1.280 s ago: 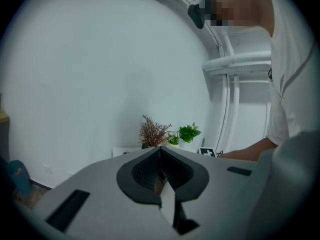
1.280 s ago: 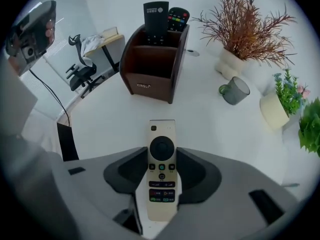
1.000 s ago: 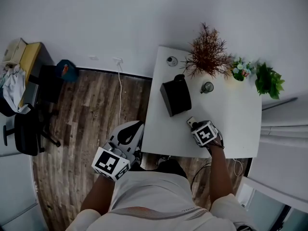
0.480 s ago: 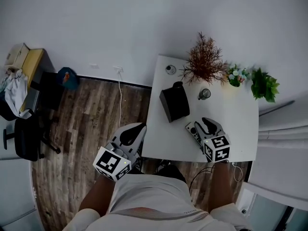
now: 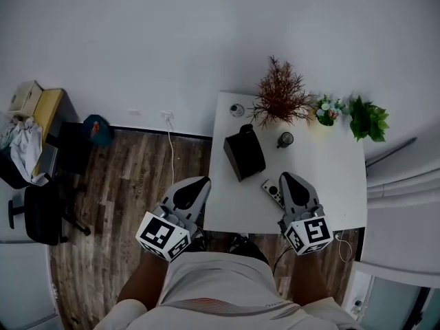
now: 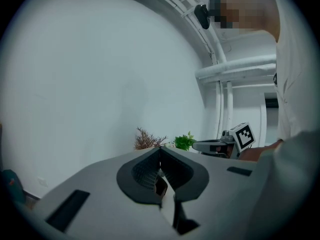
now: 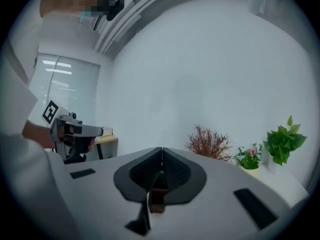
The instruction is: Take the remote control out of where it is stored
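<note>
Head view: right gripper (image 5: 289, 179), lower right of centre, has just clenched on nothing; left gripper (image 5: 194, 184), lower left, is also closed and empty. The remote control (image 5: 273, 192) lies on the white table (image 5: 330, 170) just left of the right gripper, the nearer one. Its long axis slants upper left to lower right, with the black box (image 5: 244, 152) beyond.

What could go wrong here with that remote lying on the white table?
The remote lies loose toward the front edge of the table. The right gripper, its jaws just closed on nothing, hangs close by it; a careless swing might knock it to the floor. The black case beside it could also get bumped.
</note>
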Available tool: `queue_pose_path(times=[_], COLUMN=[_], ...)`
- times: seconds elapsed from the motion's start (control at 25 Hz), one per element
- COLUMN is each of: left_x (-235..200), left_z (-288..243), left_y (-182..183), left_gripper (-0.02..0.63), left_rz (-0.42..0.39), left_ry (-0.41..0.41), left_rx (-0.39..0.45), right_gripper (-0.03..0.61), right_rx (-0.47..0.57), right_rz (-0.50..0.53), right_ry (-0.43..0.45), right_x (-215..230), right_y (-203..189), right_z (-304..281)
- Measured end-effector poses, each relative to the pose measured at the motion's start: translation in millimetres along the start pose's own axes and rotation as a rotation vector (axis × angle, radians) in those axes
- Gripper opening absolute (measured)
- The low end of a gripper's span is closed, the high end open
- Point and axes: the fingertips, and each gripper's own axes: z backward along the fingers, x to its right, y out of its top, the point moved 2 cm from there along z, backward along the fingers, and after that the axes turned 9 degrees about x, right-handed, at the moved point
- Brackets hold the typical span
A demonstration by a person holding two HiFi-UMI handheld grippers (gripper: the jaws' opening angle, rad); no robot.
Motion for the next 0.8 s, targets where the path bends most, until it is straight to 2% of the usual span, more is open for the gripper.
queue_pose_path(times=[0.16,0.32,0.8], left_x=[-0.3,-1.1,-2.1], left_z=[-1.5,-1.9,0.3], left_y=[9.9,17.7,17.5], left_gripper=[0.009,0.009,0.009], left_rz=[-0.025,-0.056,-0.042], left_ry=[-0.004,-0.004,0.005], left_rx=[0.019,0.030,0.033], right_gripper=[0.017,0.017,0.018], right_rx=[0.061,0.075,0.026], right_rz=[0.029,0.025,0.002], right_ry=[0.021,0.018,0.002], right_x=[-11.1,-11.0,-9.8], right_y=[20.8,25.5,10.6], right_z=[-0.6,-1.8,-10.3])
